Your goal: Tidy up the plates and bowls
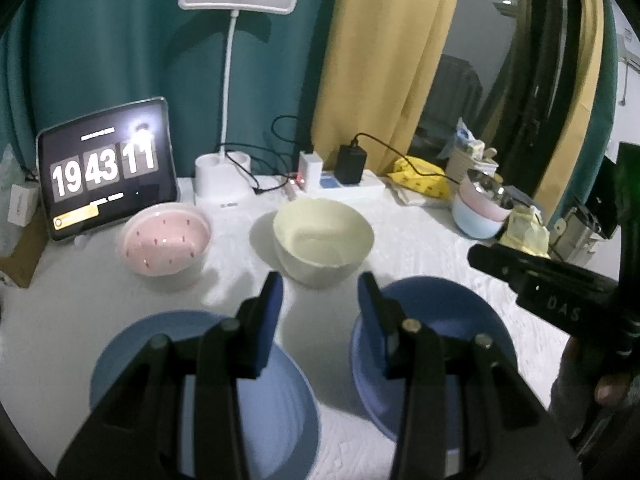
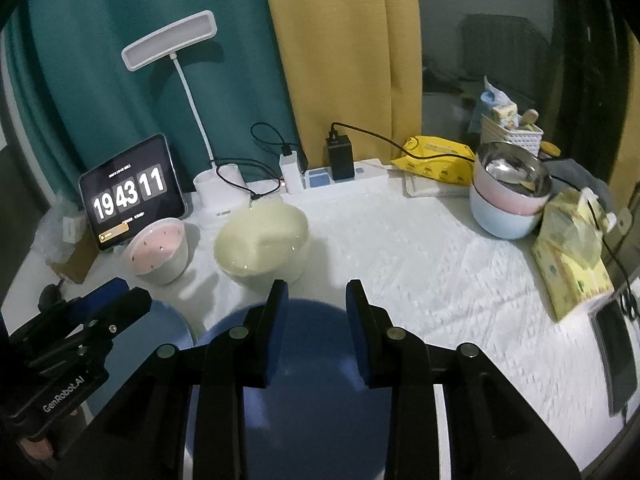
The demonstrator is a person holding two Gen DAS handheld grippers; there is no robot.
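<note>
On the white table a pink bowl (image 1: 166, 240) (image 2: 158, 254) and a cream bowl (image 1: 323, 238) (image 2: 262, 242) stand side by side at the back. Nearer lie a light blue plate (image 1: 120, 360) (image 2: 168, 332) on the left and a darker blue plate (image 1: 436, 304) (image 2: 316, 364) on the right. My left gripper (image 1: 318, 296) is open and empty, above the gap between the two plates. My right gripper (image 2: 316, 300) is open and empty, above the darker blue plate. Each gripper shows at the edge of the other's view.
A tablet clock (image 1: 106, 168), a white desk lamp (image 1: 224, 176) and a power strip with chargers (image 1: 344, 184) line the back. Stacked pink and blue bowls with a steel bowl and spoon (image 2: 508, 196), yellow packets (image 2: 572, 268) and a small basket (image 2: 512, 132) crowd the right.
</note>
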